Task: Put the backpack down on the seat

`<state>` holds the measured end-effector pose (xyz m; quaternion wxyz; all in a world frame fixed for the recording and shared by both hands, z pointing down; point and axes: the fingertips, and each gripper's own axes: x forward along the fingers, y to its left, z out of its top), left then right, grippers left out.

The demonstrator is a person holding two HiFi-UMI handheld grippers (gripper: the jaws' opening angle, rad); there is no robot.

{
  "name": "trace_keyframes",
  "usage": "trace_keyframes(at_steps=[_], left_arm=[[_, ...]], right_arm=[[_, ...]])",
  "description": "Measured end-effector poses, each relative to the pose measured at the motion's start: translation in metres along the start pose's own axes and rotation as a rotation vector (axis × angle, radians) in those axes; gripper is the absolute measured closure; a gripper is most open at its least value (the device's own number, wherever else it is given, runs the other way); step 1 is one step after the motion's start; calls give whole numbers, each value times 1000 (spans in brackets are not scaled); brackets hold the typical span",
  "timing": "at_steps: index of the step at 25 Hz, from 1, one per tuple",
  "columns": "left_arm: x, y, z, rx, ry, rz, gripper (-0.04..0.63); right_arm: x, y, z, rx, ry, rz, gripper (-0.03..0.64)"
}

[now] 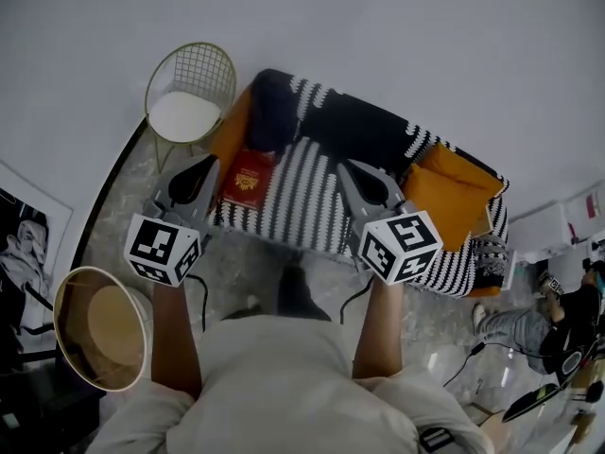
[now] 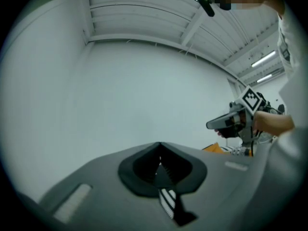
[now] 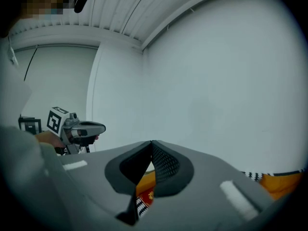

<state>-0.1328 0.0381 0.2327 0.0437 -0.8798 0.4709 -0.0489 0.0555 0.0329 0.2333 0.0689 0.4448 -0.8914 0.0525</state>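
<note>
A dark navy, backpack-like bundle [image 1: 271,112] lies at the left end of the sofa seat [image 1: 312,201], which is covered by a black-and-white striped blanket. Neither gripper touches it. In the head view my left gripper [image 1: 203,173] hovers over the sofa's front left edge, jaws shut with nothing between them. My right gripper [image 1: 354,180] is held over the middle of the seat, also shut and empty. The left gripper view shows its jaws [image 2: 160,152] closed against a bare white wall. The right gripper's jaws [image 3: 151,148] are closed too.
A red booklet with a gold emblem [image 1: 248,180] lies on the blanket beside the left gripper. Orange cushions [image 1: 449,192] sit at the sofa's right end. A gold wire chair [image 1: 189,97] stands left of the sofa and a round tub [image 1: 99,327] at my left. A seated person [image 1: 558,315] is at far right.
</note>
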Motion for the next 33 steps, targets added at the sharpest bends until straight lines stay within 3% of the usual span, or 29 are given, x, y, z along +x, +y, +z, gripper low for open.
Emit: trace_keyframes(at_steps=[12, 33], left_arm=[[-20, -20, 19, 67, -17, -2, 591], [-33, -48, 5, 43, 11, -13, 591]], right_arm=[[-20, 20, -1, -46, 14, 5, 611], [-41, 23, -29, -25, 41, 18, 611]])
